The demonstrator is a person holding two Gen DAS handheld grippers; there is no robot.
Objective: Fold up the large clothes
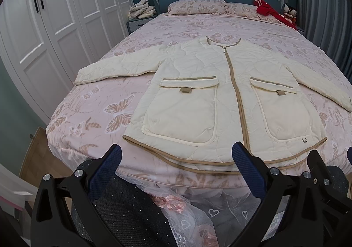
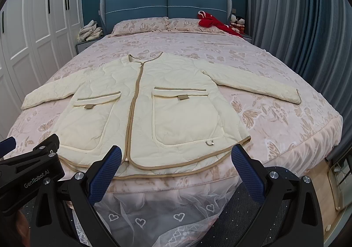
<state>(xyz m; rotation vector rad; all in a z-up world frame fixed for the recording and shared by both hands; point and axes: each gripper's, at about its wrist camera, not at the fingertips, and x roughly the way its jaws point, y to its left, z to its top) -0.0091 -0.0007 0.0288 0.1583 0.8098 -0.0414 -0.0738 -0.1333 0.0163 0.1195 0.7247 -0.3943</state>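
Observation:
A cream quilted jacket (image 1: 198,84) with tan trim lies flat and zipped on the pink butterfly bedspread (image 1: 92,110), sleeves spread to both sides, hem toward me. My left gripper (image 1: 177,159) hovers open just in front of the hem, nothing between its blue pads. In the right wrist view the same jacket (image 2: 143,110) fills the bed's near half. My right gripper (image 2: 176,159) is open too, short of the hem. The left gripper's black body (image 2: 33,167) shows at the left edge there.
White wardrobe doors (image 1: 55,16) line the left side. A blue headboard (image 2: 167,5), pillows, a red garment (image 2: 211,21) and dolls sit at the far end. A pile of cloth (image 1: 142,8) rests on a nightstand. Grey curtains (image 2: 297,27) hang at right. Lace bed skirt (image 2: 154,214) hangs below.

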